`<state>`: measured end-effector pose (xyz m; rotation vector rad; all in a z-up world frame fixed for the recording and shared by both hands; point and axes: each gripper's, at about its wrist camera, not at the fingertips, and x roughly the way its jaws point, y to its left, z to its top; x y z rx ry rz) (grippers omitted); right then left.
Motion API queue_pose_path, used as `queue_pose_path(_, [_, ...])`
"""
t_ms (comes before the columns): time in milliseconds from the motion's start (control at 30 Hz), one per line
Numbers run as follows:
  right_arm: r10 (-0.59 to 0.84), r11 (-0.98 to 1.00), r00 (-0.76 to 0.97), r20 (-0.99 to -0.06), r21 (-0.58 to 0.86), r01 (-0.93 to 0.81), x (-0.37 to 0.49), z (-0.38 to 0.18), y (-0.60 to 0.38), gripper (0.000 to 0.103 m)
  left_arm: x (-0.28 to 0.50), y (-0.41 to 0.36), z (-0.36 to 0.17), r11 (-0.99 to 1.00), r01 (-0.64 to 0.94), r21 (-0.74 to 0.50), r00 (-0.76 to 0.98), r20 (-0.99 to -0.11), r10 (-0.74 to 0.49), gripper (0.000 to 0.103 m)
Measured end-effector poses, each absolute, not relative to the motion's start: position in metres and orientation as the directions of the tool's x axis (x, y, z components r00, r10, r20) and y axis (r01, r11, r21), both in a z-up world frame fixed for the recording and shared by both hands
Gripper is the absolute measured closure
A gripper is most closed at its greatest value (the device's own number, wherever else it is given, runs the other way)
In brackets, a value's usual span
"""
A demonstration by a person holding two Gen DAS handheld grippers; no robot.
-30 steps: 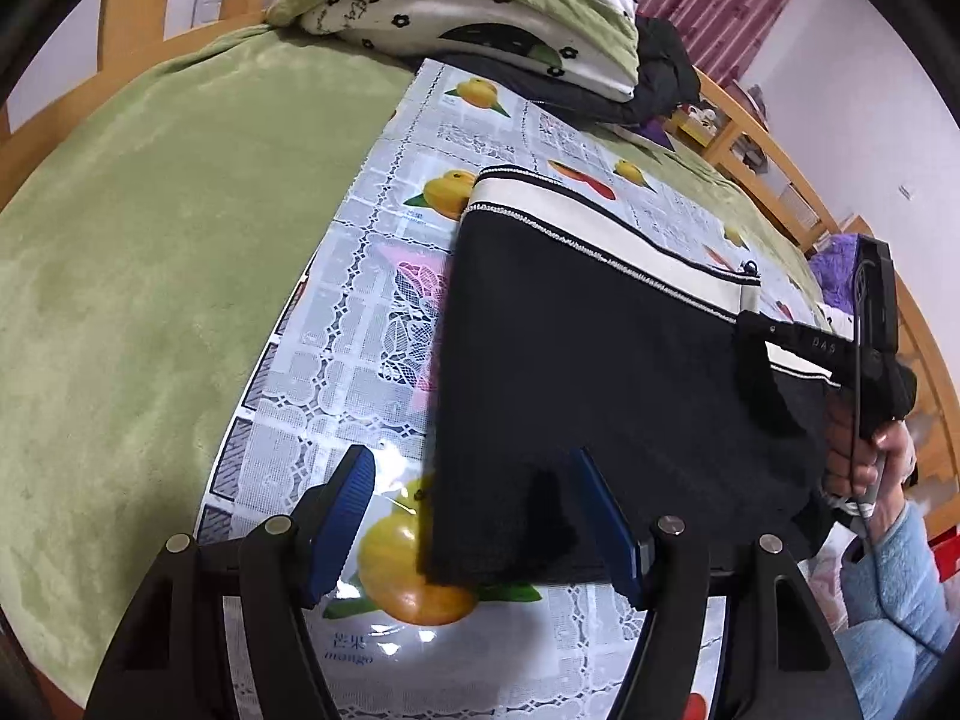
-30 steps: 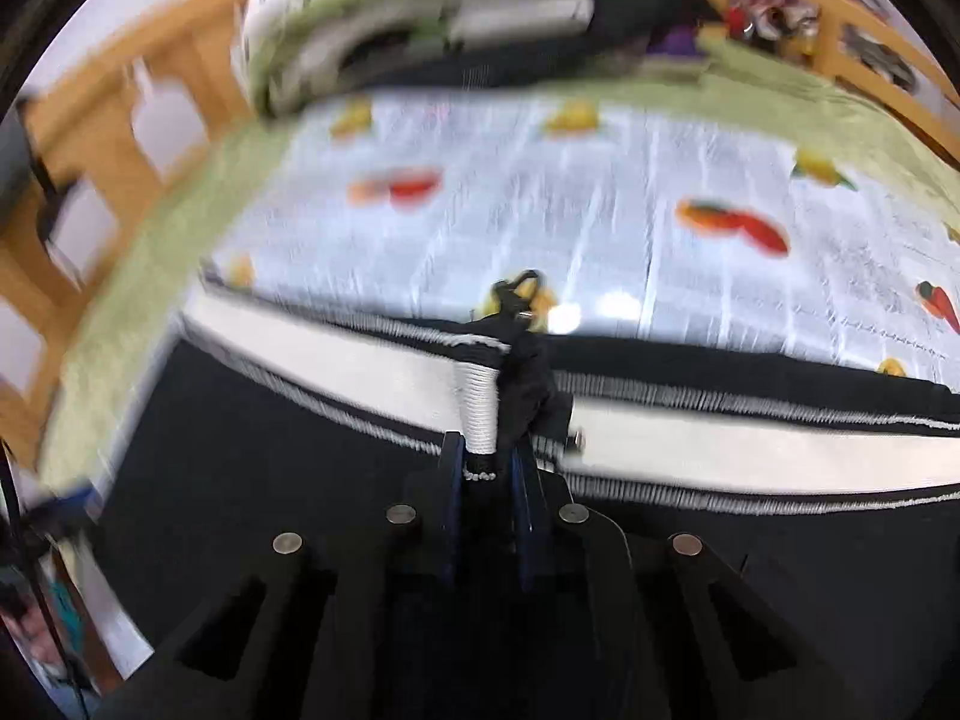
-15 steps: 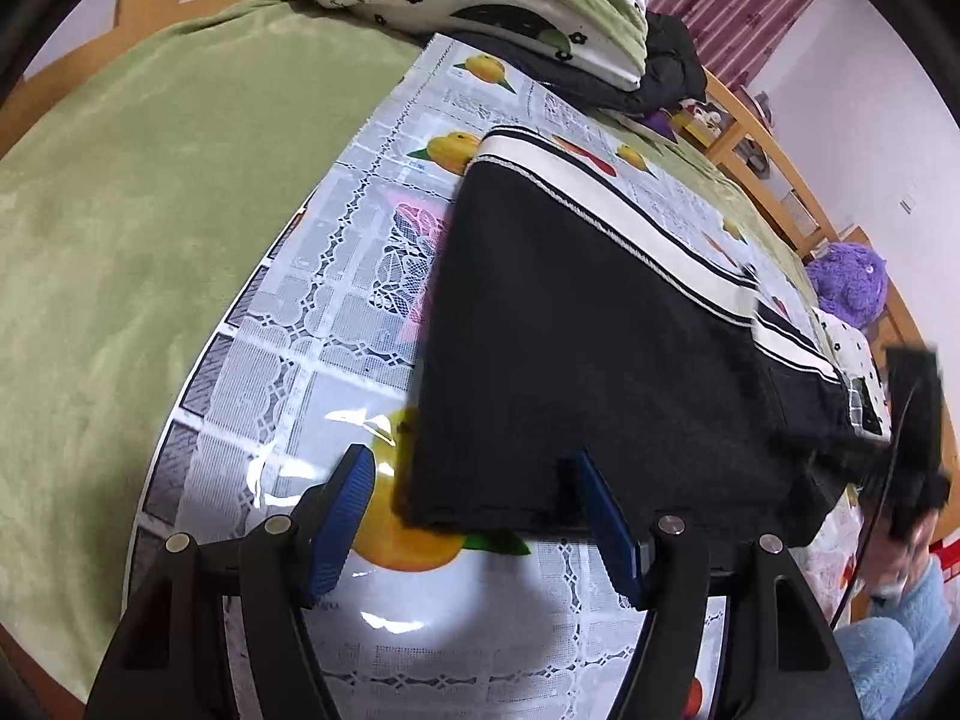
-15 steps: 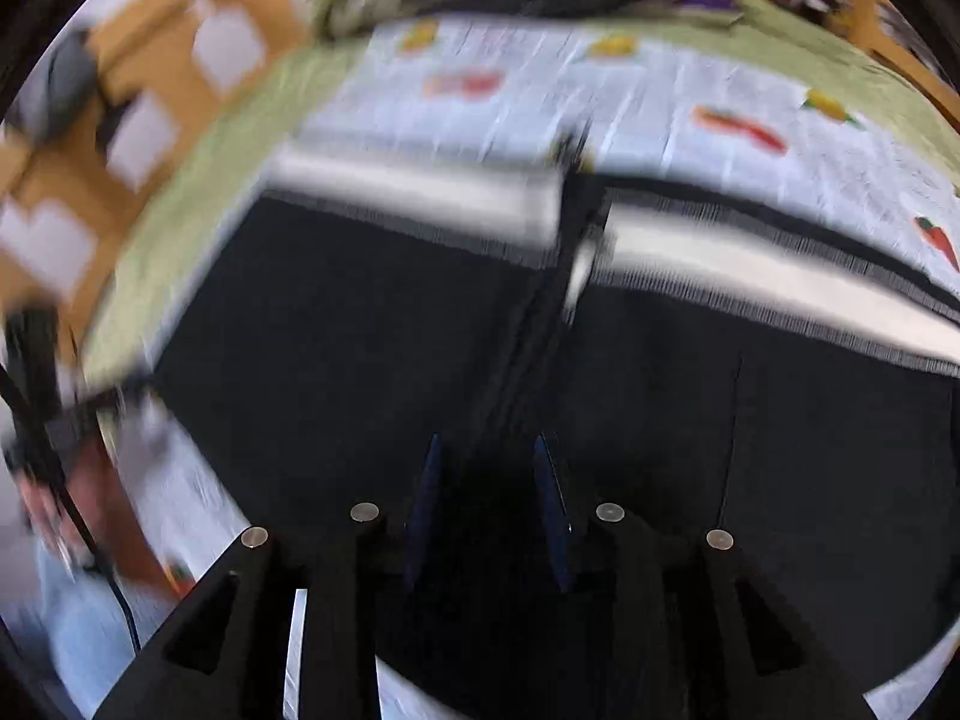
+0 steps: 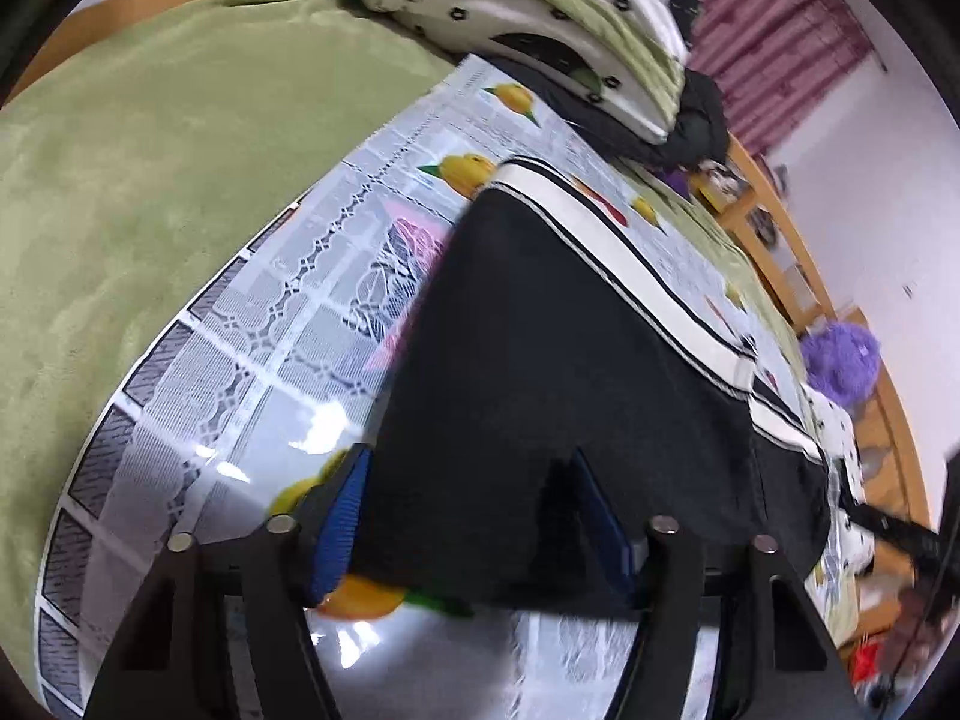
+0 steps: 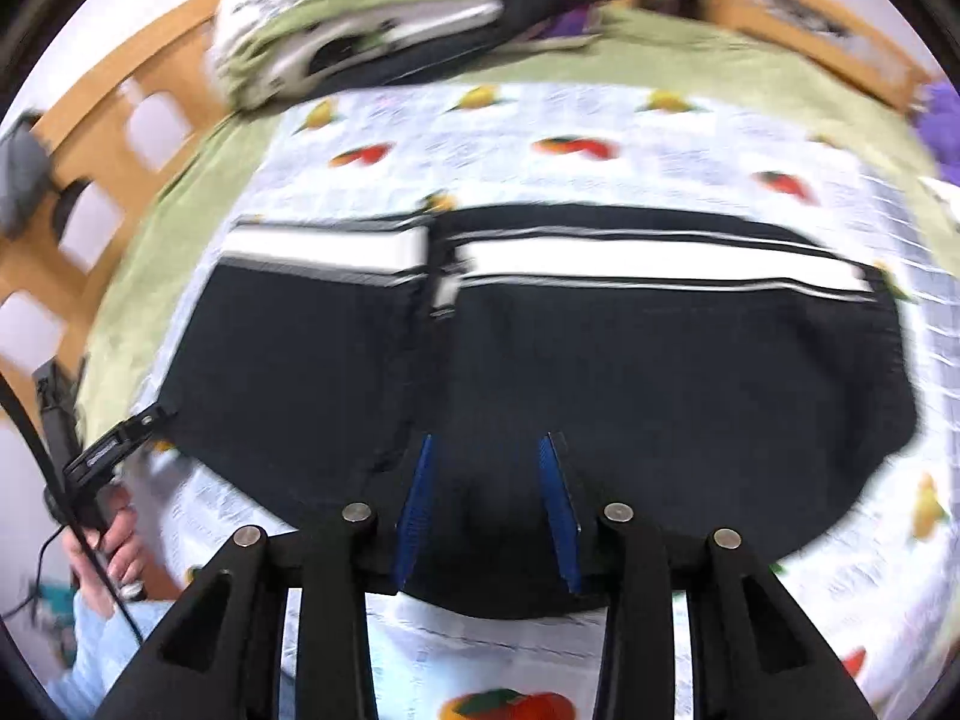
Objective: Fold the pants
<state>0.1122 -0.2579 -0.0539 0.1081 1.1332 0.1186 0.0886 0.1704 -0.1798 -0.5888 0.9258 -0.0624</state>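
We have the black pants (image 6: 600, 372) folded once on the bed's fruit-print cloth (image 5: 252, 360), left hand-held gripper (image 5: 468, 531) closing around their corner, right hand-held gripper (image 6: 489, 504) opening, empty, further folds remaining

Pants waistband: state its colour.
White, edged with black stripes, on the black pants; the waistband shows best in the right wrist view.

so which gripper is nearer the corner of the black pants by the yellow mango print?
Left. The left gripper straddles that corner of the black pants; the right gripper hangs over the near edge, mid-garment.
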Motion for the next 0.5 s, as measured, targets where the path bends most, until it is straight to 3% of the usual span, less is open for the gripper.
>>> queue_pose_path(33, [0.156, 0.982, 0.422, -0.893, 0.187, 0.033, 0.112, -0.054, -0.271, 0.066, 0.093, 0.168, -0.177, 0.851, -0.210, -0.482, 0.597, -0.753, -0.279, 0.053])
queue_pose_path(100, [0.249, 0.924, 0.438, -0.864, 0.348, 0.161, 0.104, -0.064, -0.301, 0.066, 0.099, 0.166, -0.167, 0.865, -0.205, -0.457, 0.582, -0.768, -0.267, 0.072])
queue_pose_path(167, [0.283, 0.891, 0.446, -0.849, 0.405, 0.206, 0.096, -0.073, -0.317, 0.066, 0.102, 0.161, -0.149, 0.881, -0.177, -0.439, 0.573, -0.774, -0.271, 0.080])
queue_pose_path(333, [0.157, 0.922, 0.462, -0.873, 0.297, 0.249, 0.083, -0.096, -0.358, 0.066, 0.109, 0.119, -0.077, 0.945, -0.092, -0.315, 0.622, -0.759, -0.193, 0.083])
queue_pose_path(433, [0.221, 0.863, 0.474, -0.852, 0.397, 0.312, 0.077, -0.101, -0.402, 0.066, 0.114, 0.076, -0.040, 0.963, -0.044, -0.266, 0.655, -0.736, -0.173, 0.083])
queue_pose_path(500, [0.180, 0.848, 0.485, -0.856, 0.384, 0.364, 0.072, -0.101, -0.427, 0.066, 0.116, 0.044, -0.022, 0.972, -0.003, -0.234, 0.668, -0.724, -0.173, 0.084])
